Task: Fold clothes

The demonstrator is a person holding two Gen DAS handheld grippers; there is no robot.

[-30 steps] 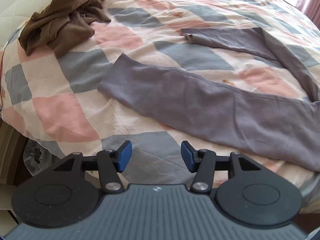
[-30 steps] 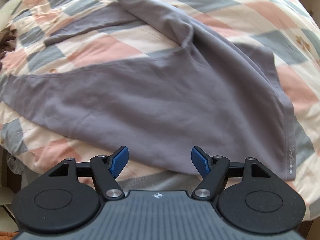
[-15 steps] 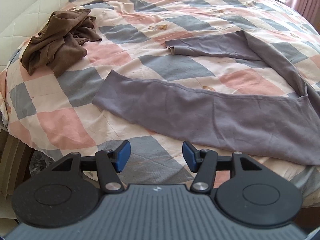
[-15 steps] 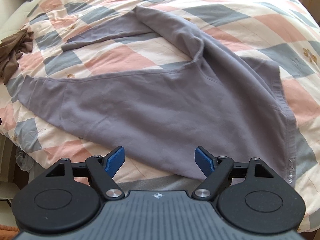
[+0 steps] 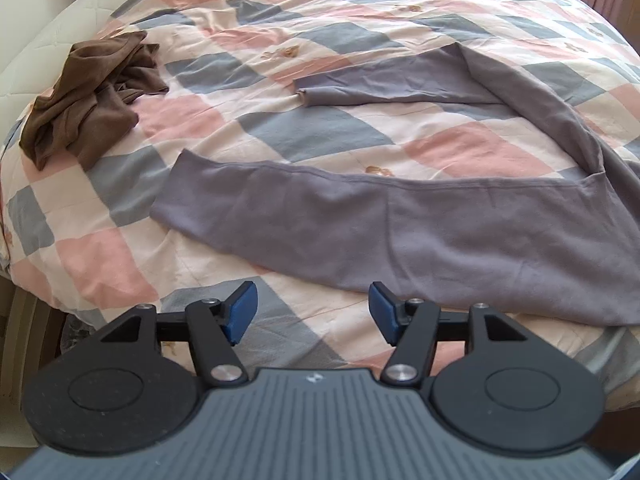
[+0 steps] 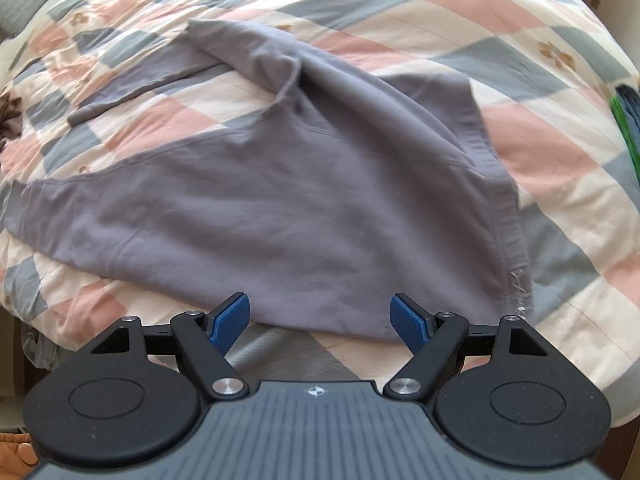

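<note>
Matt grey cloth trousers (image 5: 400, 228) on a soft checked cotton-like quilt (image 5: 360, 20); crumpled brown cloth garment (image 5: 88, 96).

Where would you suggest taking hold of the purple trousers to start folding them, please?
I would pinch the near leg's cuff of the purple trousers, coming in low from the bed's near edge. That hem lies flat and free on the checked quilt, apart from the brown garment; both grippers are open.
</note>
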